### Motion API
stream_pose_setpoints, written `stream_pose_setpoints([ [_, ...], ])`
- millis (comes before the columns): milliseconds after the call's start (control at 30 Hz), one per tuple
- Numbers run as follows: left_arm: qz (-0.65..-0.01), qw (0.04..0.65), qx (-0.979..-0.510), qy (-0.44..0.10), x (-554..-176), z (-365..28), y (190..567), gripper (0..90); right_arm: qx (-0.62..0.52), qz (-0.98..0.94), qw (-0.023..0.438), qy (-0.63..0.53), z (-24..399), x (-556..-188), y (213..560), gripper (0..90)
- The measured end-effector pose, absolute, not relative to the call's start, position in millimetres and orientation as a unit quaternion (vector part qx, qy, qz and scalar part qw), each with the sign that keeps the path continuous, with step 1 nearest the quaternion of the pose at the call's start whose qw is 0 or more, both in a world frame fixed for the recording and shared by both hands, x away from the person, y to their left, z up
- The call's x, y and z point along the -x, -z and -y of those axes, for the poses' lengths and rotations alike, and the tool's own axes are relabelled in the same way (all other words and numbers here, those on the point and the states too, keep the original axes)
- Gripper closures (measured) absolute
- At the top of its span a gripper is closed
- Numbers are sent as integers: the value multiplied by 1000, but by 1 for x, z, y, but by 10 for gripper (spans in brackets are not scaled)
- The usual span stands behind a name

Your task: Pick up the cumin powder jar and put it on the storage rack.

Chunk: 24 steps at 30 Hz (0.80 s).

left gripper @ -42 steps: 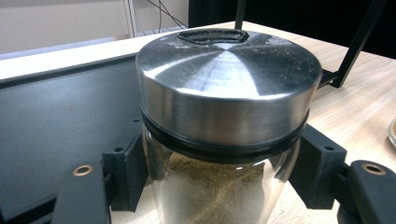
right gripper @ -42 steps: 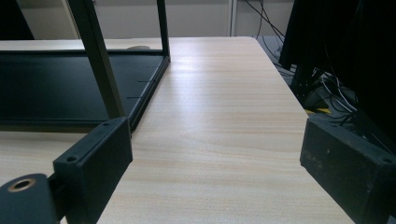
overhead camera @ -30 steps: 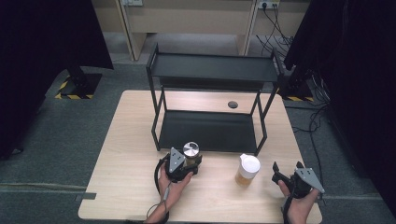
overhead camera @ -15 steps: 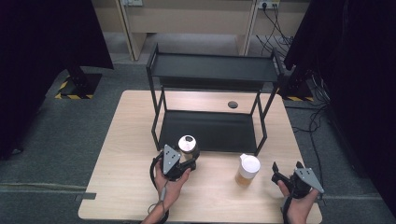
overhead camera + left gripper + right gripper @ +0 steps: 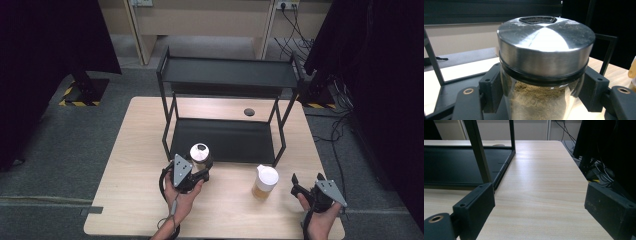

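Observation:
My left gripper (image 5: 200,167) is shut on a glass spice jar (image 5: 200,155) with a round steel lid; it holds the jar just above the front edge of the black shelf rack's lower tier (image 5: 222,140). The left gripper view has the jar (image 5: 544,75) between both jaws, brown powder inside, steel lid on top. Near the table's front right corner my right gripper (image 5: 305,187) stands open, with nothing between its jaws in the right gripper view, just bare table (image 5: 544,187). A white-lidded jar of yellowish contents (image 5: 264,182) stands on the table between the two grippers.
The black two-tier rack (image 5: 230,72) takes up the middle and back of the wooden table (image 5: 130,150). Its front right post (image 5: 477,152) rises close to the right gripper. A round cable hole (image 5: 249,112) sits behind the rack. Cables lie on the floor at right.
My left gripper has carried the spice jar forward and slightly up, from the table's front toward the rack's lower tier. The right gripper has stayed still.

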State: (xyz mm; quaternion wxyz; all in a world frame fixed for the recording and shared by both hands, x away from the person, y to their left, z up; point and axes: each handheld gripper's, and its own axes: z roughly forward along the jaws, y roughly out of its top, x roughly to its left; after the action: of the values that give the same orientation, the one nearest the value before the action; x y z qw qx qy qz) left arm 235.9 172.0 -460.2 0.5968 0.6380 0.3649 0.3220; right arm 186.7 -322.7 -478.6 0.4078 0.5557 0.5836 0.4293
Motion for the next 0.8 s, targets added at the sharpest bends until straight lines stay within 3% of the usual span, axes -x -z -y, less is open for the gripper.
stream_pose_setpoints([
  [800,-354,605,-617,-359,-241,-173,419,304,-556,-584,408,-429,323,-187,479,96],
])
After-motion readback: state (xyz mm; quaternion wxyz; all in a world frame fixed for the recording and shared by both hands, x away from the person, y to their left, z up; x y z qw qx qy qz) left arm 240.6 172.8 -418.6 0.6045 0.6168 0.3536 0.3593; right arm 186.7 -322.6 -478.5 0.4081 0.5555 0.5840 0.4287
